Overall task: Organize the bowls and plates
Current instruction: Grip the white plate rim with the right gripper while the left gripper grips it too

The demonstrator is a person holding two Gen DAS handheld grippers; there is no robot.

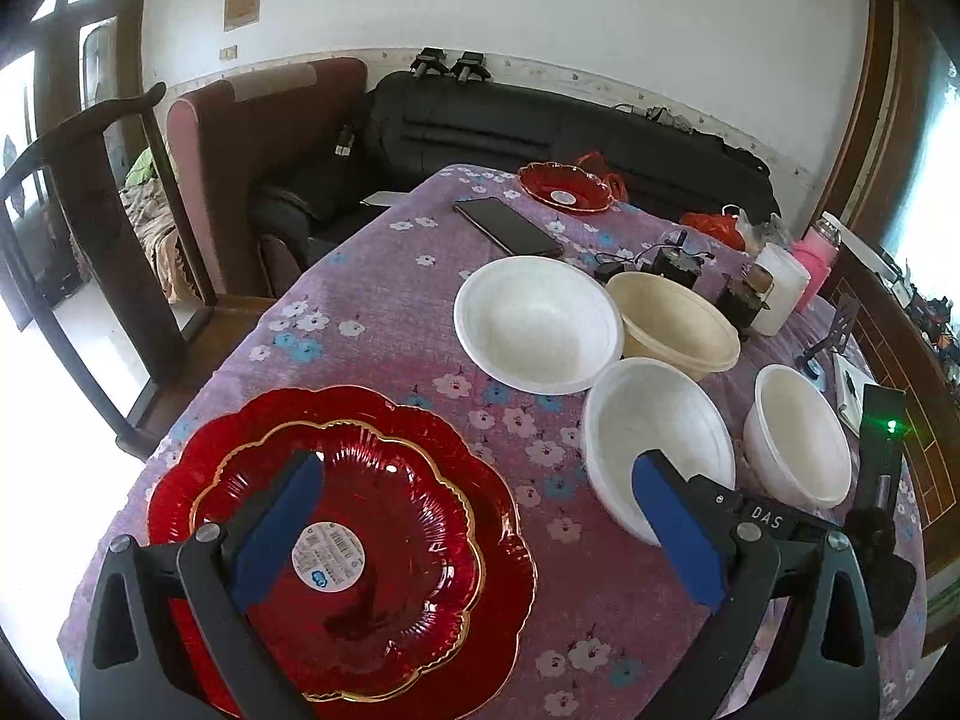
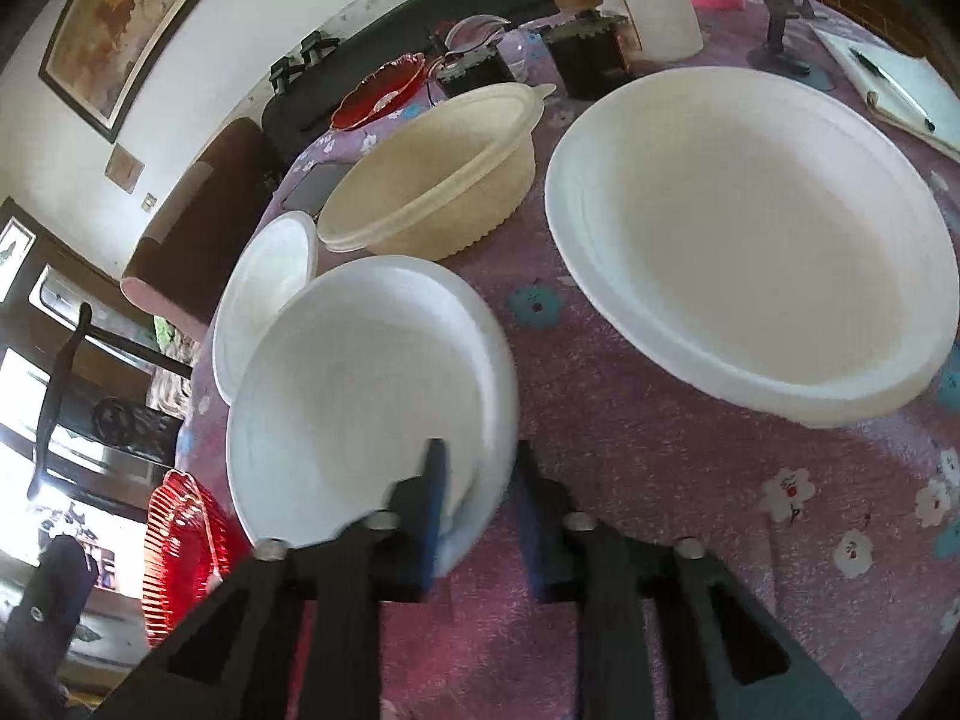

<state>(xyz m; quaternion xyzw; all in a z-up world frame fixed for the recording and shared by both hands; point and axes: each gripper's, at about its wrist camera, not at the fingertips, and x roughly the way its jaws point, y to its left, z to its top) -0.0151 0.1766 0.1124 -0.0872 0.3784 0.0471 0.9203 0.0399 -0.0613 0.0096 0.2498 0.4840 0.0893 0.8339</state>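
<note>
The white foam bowl [image 2: 360, 384] nearest the right gripper [image 2: 480, 498] stood toward the near edge of the table [image 1: 384, 312], close beside the stacked red plates [image 1: 342, 540] at the near left corner. The right gripper's blue pads had closed down onto that bowl's near rim, one finger inside the wall and one outside, the jaws standing narrow with the thin foam pinched between them. A rim pinch of that kind suited a light, thin-walled bowl (there was nothing else on it to take hold of), and it would probably let the bowl be lifted and nested into another.

The left gripper [image 1: 474, 516] hung over the near edge with its jaws spread wide and nothing between them, one pad above the red plates and the other in front of the gripped bowl. It looked parked there, out of the way.

Three more bowls waited: a second white bowl [image 1: 537, 324] nearer the middle of the table, a cream bowl [image 1: 678, 324] just behind it, and a third white bowl [image 2: 756, 240] toward the right edge. A small red dish [image 1: 564, 186] and a phone [image 1: 507, 227] lay near the far edge, well apart from the bowls. Judged from this layout, the plates seemed stacked already and the bowls were yet to be gathered.
</note>
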